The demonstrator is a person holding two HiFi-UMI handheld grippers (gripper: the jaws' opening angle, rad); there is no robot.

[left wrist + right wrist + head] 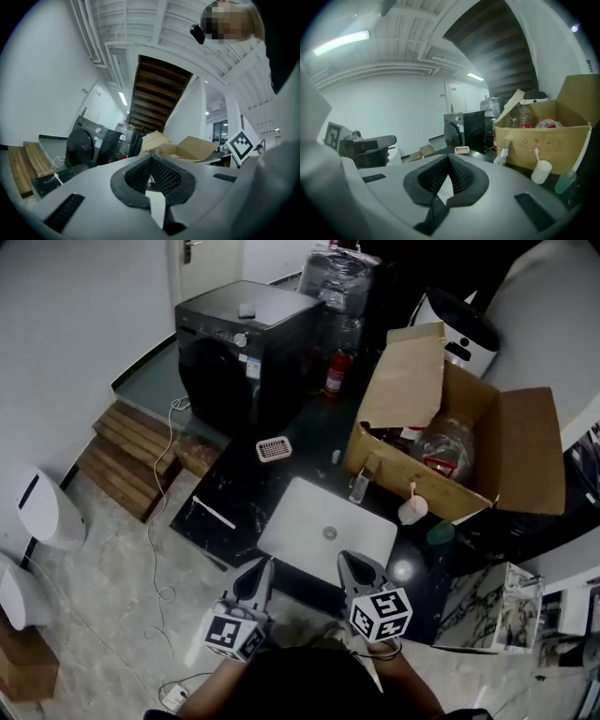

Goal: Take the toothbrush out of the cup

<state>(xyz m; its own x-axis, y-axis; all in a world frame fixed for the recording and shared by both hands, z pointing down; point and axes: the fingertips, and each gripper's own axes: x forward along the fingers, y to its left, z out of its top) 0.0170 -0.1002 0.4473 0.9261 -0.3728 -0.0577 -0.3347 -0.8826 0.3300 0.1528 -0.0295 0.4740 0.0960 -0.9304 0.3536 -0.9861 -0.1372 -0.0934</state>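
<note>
A small white cup (412, 510) stands on the dark counter in front of the cardboard box, with a pale toothbrush (412, 489) sticking up out of it. The right gripper view shows the cup (541, 172) and toothbrush (536, 153) at the right, well beyond the jaws. My left gripper (263, 564) and right gripper (347, 560) are held low at the near edge of the white sink (309, 512), both short of the cup. Each has its jaws shut with nothing between them, as the left gripper (151, 157) and right gripper (449, 155) show in their own views.
An open cardboard box (511, 451) full of items sits behind the cup. A green bottle (441, 532) lies right of the cup. A faucet (361, 486), a white soap dish (274, 449) and a white stick (214, 512) are on the counter. A black washing machine (246, 343) stands behind.
</note>
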